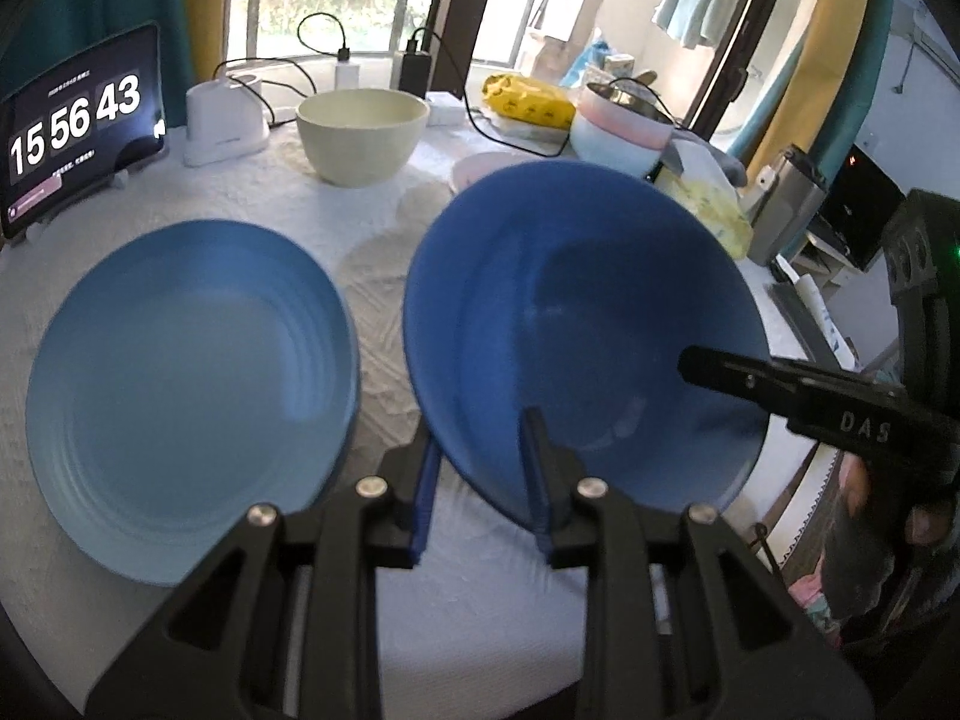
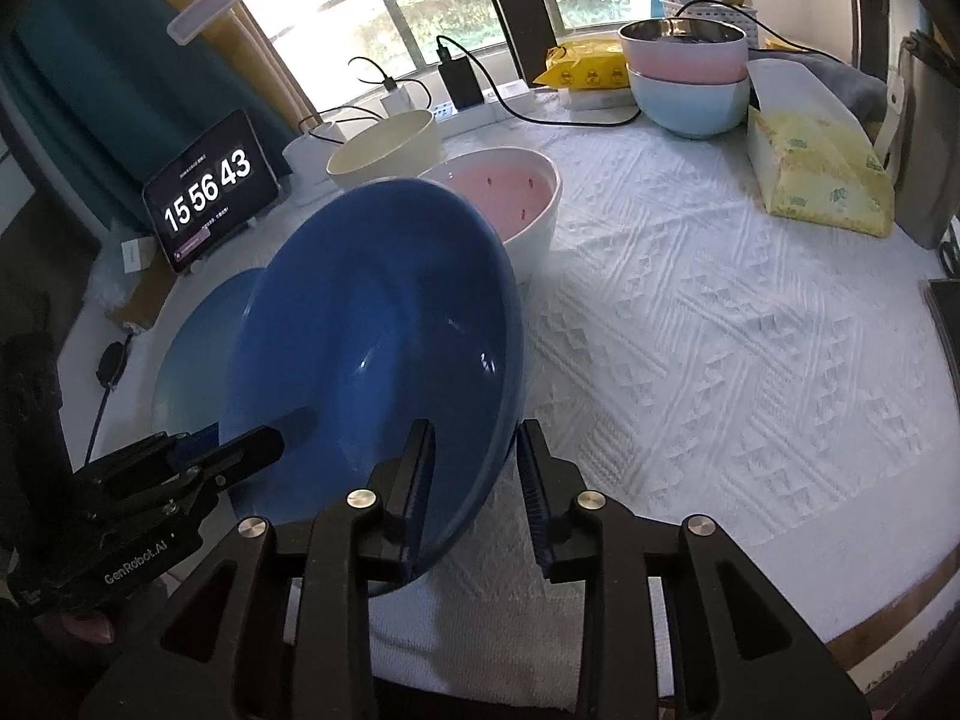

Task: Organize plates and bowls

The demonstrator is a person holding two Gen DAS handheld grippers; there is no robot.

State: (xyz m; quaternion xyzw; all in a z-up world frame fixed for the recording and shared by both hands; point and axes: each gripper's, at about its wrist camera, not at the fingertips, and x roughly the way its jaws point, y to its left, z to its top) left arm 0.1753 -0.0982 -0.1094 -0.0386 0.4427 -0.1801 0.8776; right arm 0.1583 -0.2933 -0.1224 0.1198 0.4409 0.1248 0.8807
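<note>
I've got the dark blue plate (image 1: 588, 324) tilted above the counter (image 2: 720, 324), its rim between both hand-held grippers, left (image 1: 480, 480) and right (image 2: 474, 480), narrow. Light blue plate (image 1: 192, 360) lies beside; stacking and bowls remain.

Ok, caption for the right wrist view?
Dark blue plate tilted on edge, rim between both grippers' jaws, over a lighter plate.

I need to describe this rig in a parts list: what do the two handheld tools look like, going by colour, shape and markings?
Both are matte black, angular frames with silver round screw heads and two slim fingers lined with ribbed blue pads. The left tool carries white "GenRobot.AI" lettering on its side, seen from the right wrist view. The right tool shows white letters "DAS" in the left wrist view. No cables or sleeves are visible.
</note>
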